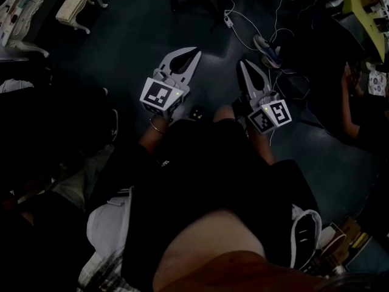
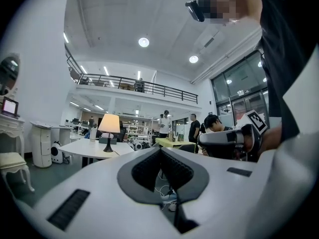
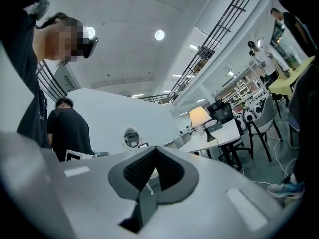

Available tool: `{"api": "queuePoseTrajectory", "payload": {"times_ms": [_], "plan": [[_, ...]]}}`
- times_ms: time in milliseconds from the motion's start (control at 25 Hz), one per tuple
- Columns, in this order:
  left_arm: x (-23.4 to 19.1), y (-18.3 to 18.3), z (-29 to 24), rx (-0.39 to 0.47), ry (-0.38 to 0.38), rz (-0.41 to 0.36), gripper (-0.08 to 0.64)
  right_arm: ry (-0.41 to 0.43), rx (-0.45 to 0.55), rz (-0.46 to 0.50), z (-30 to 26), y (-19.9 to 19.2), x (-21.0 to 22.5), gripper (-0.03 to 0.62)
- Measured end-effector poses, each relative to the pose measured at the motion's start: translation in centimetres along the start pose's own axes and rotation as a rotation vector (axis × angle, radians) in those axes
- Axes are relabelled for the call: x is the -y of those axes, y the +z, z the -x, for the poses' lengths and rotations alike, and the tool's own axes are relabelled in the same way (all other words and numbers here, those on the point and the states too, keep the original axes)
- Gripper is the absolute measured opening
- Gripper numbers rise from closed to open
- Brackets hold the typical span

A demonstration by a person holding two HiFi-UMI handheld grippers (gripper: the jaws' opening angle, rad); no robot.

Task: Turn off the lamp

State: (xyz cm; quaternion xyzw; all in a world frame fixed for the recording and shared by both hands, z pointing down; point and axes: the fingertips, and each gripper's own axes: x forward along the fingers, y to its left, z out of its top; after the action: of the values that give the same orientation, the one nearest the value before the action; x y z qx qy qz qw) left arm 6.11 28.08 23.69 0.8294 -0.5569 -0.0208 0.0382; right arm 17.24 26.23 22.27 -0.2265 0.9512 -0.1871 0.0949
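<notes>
Cream-shaded lamp point(image 2: 109, 124) glows well ahead; left tool point(image 2: 160, 150) and right tool point(image 3: 155, 149) clenched, empty; I'd close in level.

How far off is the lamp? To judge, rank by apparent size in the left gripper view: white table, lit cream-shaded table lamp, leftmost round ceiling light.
Largest: white table.
Then: lit cream-shaded table lamp.
Smallest: leftmost round ceiling light.
This order is clear as seen; differing distances leave true sizes unsure.
</notes>
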Motion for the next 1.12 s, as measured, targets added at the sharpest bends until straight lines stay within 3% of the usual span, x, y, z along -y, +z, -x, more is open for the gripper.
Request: {"api": "queuePoseTrajectory", "payload": {"times_ms": [560,1120], "plan": [[-5.0,-0.5,3.1,0.008,0.13,0.006,0.006,0.079,-0.027,-0.003,-5.5,-1.0,-0.3,0.0],[-12.0,-0.7,-0.2,-0.005,0.144,-0.005,0.006,0.039,-0.015,-0.027,-12.1,-1.3,4.8,0.0]]}}
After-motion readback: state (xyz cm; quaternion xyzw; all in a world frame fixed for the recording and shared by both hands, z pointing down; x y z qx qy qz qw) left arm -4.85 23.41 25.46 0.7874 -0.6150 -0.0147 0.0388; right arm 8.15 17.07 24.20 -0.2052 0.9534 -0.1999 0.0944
